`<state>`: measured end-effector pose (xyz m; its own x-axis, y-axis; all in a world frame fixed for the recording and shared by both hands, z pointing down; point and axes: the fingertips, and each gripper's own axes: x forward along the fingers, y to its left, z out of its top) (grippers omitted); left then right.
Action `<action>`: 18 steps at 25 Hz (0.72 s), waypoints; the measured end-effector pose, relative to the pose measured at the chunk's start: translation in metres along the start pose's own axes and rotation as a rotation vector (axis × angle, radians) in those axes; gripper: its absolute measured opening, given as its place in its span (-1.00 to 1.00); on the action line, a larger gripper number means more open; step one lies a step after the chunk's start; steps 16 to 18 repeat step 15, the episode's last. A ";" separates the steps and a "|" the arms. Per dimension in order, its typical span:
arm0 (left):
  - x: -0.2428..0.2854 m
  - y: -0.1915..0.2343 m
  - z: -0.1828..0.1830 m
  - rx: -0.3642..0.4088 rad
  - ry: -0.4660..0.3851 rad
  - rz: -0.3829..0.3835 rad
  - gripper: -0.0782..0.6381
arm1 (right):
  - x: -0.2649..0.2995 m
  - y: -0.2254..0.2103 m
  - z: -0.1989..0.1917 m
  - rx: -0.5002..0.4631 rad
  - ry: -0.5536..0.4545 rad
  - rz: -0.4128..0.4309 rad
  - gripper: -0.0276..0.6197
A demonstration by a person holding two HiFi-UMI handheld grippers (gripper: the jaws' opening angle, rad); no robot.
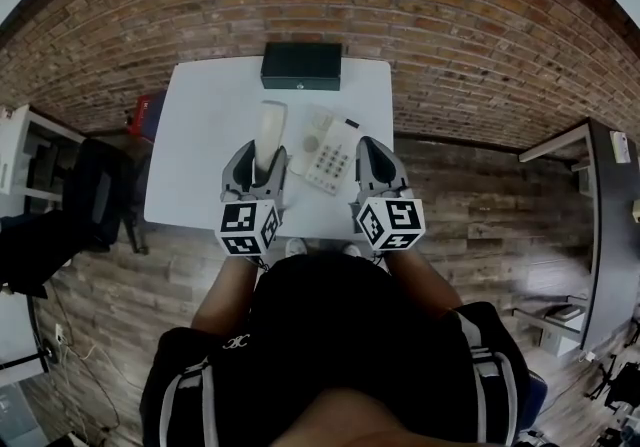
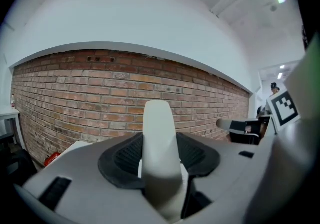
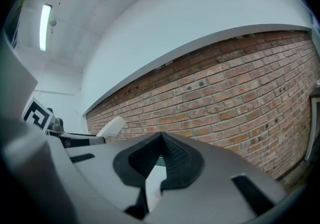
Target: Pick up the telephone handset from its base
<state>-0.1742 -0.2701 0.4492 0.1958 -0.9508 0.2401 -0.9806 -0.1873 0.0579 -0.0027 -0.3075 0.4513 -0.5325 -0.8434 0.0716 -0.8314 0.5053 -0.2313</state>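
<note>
A cream telephone handset is lifted off its base, and my left gripper is shut on its lower part. In the left gripper view the handset stands upright between the dark pads, its top against the brick wall. The cream phone base with its keypad lies on the white table, just right of the handset. My right gripper hovers over the table's front right, beside the base; its jaws meet at the tips with nothing in them. The handset also shows at the left of the right gripper view.
A black box sits at the table's far edge against the brick wall. A red object and a dark chair stand left of the table. A dark desk is at the right.
</note>
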 end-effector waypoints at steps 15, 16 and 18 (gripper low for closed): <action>0.002 -0.001 0.000 -0.018 -0.001 -0.024 -0.20 | -0.002 0.001 -0.005 -0.001 0.011 -0.003 -0.92; 0.002 -0.001 0.000 -0.018 -0.001 -0.024 -0.20 | -0.002 0.001 -0.005 -0.001 0.011 -0.003 -0.92; 0.002 -0.001 0.000 -0.018 -0.001 -0.024 -0.20 | -0.002 0.001 -0.005 -0.001 0.011 -0.003 -0.92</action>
